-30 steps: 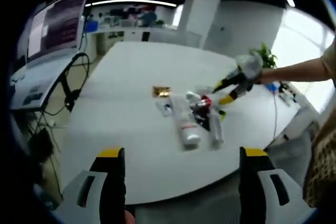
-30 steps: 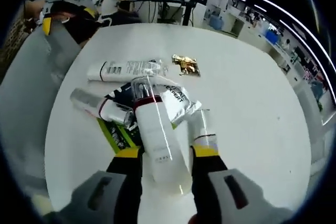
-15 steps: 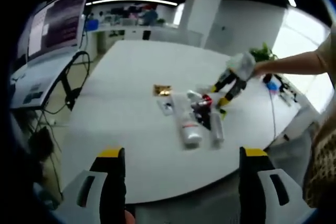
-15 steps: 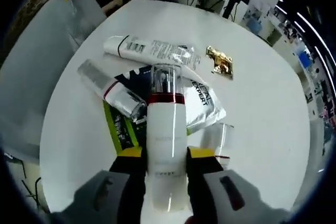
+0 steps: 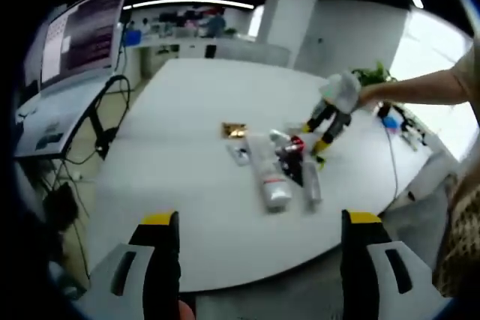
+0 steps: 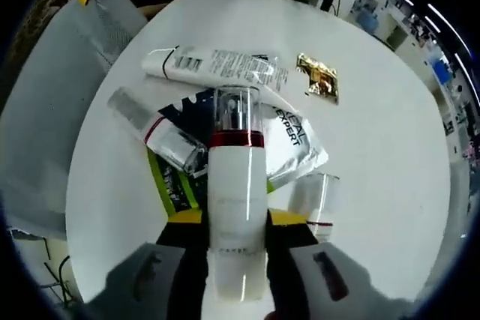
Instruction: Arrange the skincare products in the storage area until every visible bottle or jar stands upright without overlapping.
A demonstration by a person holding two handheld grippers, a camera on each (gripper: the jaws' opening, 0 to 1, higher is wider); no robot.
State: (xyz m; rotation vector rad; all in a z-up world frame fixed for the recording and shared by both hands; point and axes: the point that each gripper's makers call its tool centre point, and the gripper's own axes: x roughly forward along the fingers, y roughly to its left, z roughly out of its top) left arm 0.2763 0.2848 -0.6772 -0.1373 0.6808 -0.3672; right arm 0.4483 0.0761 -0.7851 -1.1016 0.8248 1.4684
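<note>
My right gripper (image 6: 237,219) is shut on a white bottle (image 6: 237,177) with a red band and a clear cap, held over a pile of skincare products. Under it lie a white tube (image 6: 217,65), a second red-banded bottle (image 6: 161,136), a small clear-capped bottle (image 6: 315,200), a white sachet (image 6: 292,140) and a green-and-black packet (image 6: 176,185). In the left gripper view the pile (image 5: 281,174) lies mid-table, with the right gripper (image 5: 319,136) at its far right side. My left gripper (image 5: 260,219) is open, near the table's front edge, well short of the pile.
A gold foil packet (image 6: 319,78) lies apart beside the tube, also seen as the gold packet (image 5: 234,130). The round white table (image 5: 187,110) has bare surface all around the pile. A monitor on a stand (image 5: 82,35) is off the table's left; a person's arm (image 5: 420,95) reaches in.
The right gripper has swung the held bottle straight along its jaws and risen over the pile. The left gripper has stayed put and open.
</note>
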